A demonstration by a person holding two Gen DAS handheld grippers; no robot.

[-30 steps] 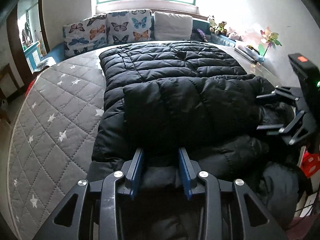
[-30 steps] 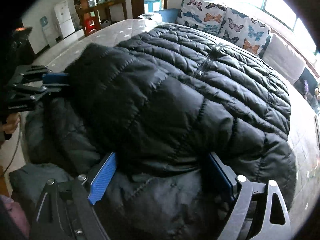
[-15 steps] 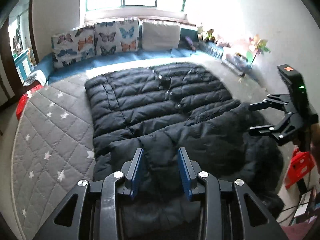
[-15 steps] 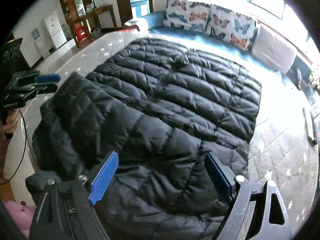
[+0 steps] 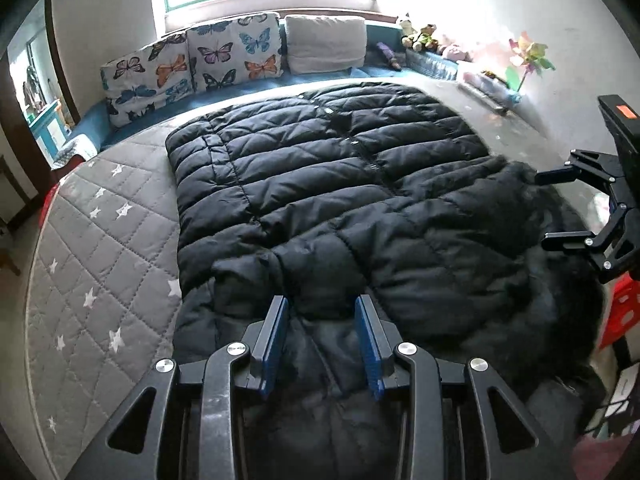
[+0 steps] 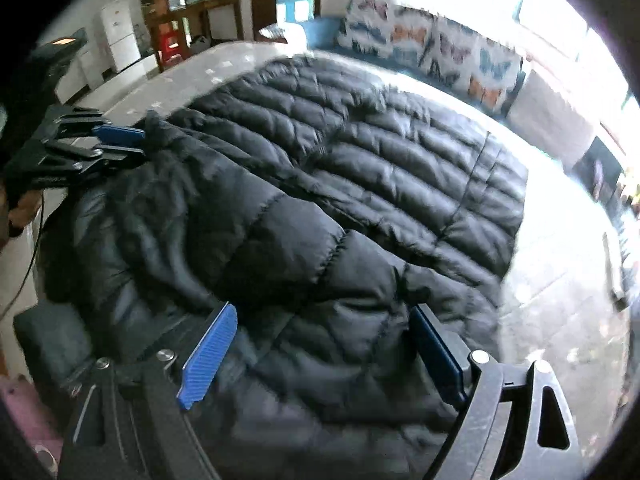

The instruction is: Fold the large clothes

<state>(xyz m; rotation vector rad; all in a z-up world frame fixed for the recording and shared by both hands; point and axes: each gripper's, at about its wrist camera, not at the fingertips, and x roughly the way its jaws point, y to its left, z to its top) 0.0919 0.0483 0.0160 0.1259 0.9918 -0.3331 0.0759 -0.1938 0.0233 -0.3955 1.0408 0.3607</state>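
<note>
Left wrist view: black quilted puffer coat (image 5: 320, 200) spread on the grey star-quilted bed (image 5: 100, 260), near end folded over.
Left gripper (image 5: 322, 320): jaws partly apart, nothing pinched.
Right gripper (image 6: 320, 340): wide apart, released.
Risk: springy padding may unfold; slippery near end could slide off the bed.

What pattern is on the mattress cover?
Grey quilted mattress cover with white stars; clearest in the left wrist view.

The coat (image 5: 340, 200) lies on the mattress (image 5: 100, 260) (cushions (image 5: 192, 64) behind it, toys (image 5: 420, 36) right).
</note>
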